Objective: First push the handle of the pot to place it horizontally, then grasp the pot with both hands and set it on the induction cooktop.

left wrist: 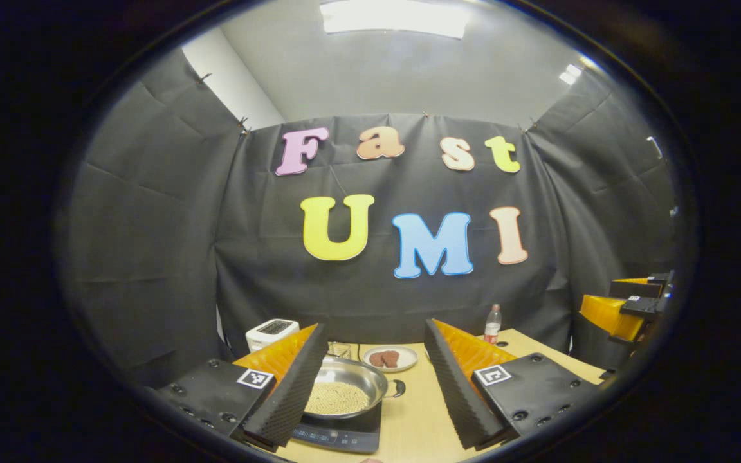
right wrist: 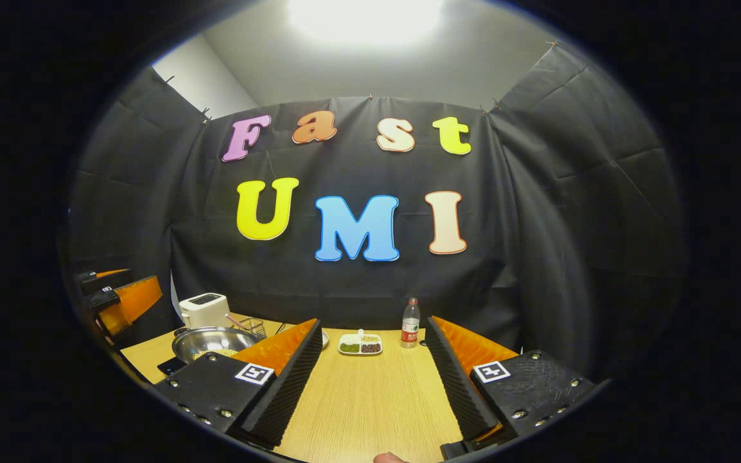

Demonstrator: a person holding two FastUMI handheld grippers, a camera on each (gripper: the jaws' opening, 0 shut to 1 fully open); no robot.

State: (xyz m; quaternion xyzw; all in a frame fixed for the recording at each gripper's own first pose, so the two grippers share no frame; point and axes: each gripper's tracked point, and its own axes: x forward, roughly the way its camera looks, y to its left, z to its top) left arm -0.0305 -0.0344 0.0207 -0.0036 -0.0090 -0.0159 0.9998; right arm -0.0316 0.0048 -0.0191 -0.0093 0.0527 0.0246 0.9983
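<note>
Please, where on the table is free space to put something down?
Bare wood lies between the right gripper fingers, in front of the divided dish and bottle. The far left is crowded: pot on cooktop, toaster, wire basket.

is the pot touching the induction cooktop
Touching. In the left gripper view the pot sits directly on the induction cooktop, its base on the dark top with no gap.

toaster [right wrist: 203, 309] back left | bottle [right wrist: 410, 323] at wall | divided dish [right wrist: 360, 344] beside it | plate [left wrist: 390, 358] | wire basket [right wrist: 253, 326]
</note>
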